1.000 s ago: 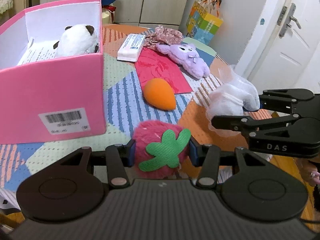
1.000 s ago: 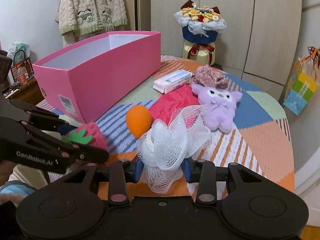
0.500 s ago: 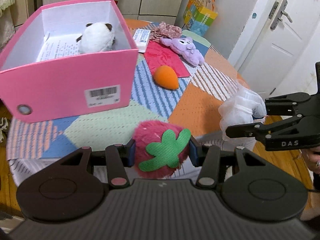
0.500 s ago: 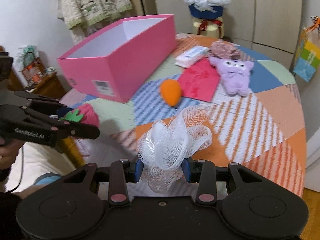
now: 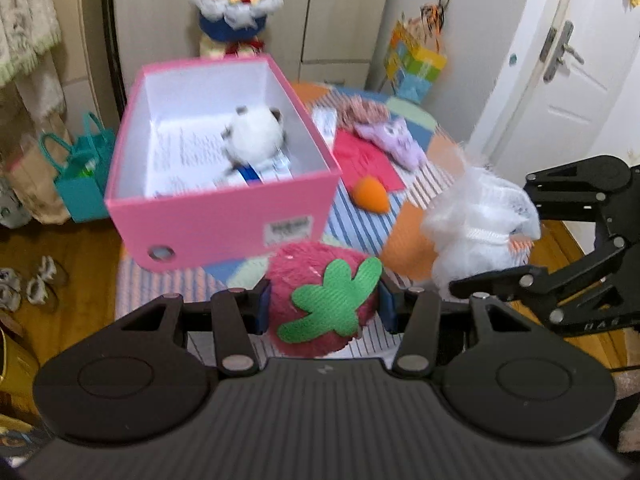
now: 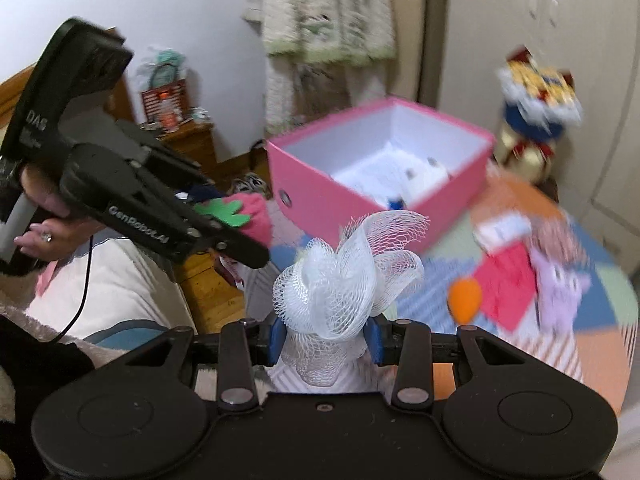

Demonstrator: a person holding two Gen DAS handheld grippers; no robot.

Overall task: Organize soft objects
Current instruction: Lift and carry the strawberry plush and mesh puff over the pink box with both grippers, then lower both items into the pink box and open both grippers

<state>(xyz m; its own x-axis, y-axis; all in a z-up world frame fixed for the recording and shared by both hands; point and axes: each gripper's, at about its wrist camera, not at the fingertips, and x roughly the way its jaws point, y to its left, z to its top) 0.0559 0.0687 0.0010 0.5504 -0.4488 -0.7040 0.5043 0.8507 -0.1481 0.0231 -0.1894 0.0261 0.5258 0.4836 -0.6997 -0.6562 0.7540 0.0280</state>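
My left gripper (image 5: 322,310) is shut on a pink plush strawberry (image 5: 320,300) with a green felt leaf, held in the air in front of the pink box (image 5: 224,216). My right gripper (image 6: 323,342) is shut on a white mesh bath pouf (image 6: 348,276), also lifted, to the right of the strawberry. Inside the open box lies a white plush toy (image 5: 256,140) on printed paper. On the patchwork table beyond sit an orange soft egg (image 5: 370,194), a purple plush (image 5: 394,140) and a floral scrunchie (image 5: 362,110). The box (image 6: 380,184) is ahead in the right wrist view too.
A red envelope (image 5: 364,158) and a small white carton (image 6: 504,230) lie on the table. A bouquet (image 5: 232,4) stands behind the box. Teal bags (image 5: 80,172) and shoes are on the wooden floor at left. A white door (image 5: 568,80) is at right.
Both grippers have risen and pulled back from the table with their loads. The box interior has come into view from above, and the right gripper has rolled.
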